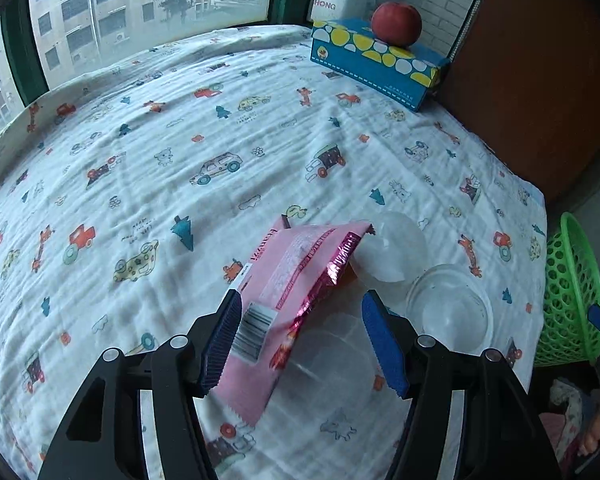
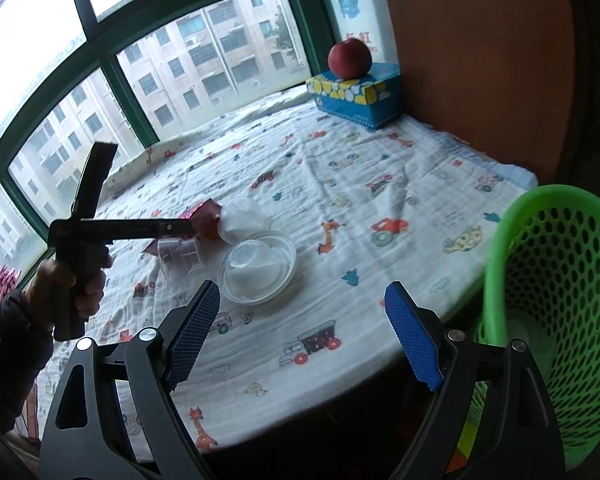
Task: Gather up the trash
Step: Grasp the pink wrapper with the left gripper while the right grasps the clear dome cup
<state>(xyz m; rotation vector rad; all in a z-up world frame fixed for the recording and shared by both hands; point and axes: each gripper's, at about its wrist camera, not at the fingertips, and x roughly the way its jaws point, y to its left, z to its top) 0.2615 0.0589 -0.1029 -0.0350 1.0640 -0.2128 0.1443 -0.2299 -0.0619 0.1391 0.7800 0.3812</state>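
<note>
A pink snack wrapper (image 1: 292, 280) lies on the patterned cloth, partly over a clear plastic cup (image 1: 332, 364). My left gripper (image 1: 300, 340) is open, its jaws on either side of the wrapper's near end, the left pad touching it. Two more clear plastic cups (image 1: 448, 304) (image 1: 396, 248) lie just beyond. In the right wrist view the same cups (image 2: 260, 268) and the wrapper (image 2: 204, 212) lie mid-table. My right gripper (image 2: 304, 336) is open and empty near the table's front edge, beside the green mesh bin (image 2: 556, 304).
A blue tissue box (image 1: 380, 60) with a red apple (image 1: 396, 22) on it stands at the far right corner by an orange-brown wall. Windows line the far side. The green bin (image 1: 572, 292) stands off the table's right edge.
</note>
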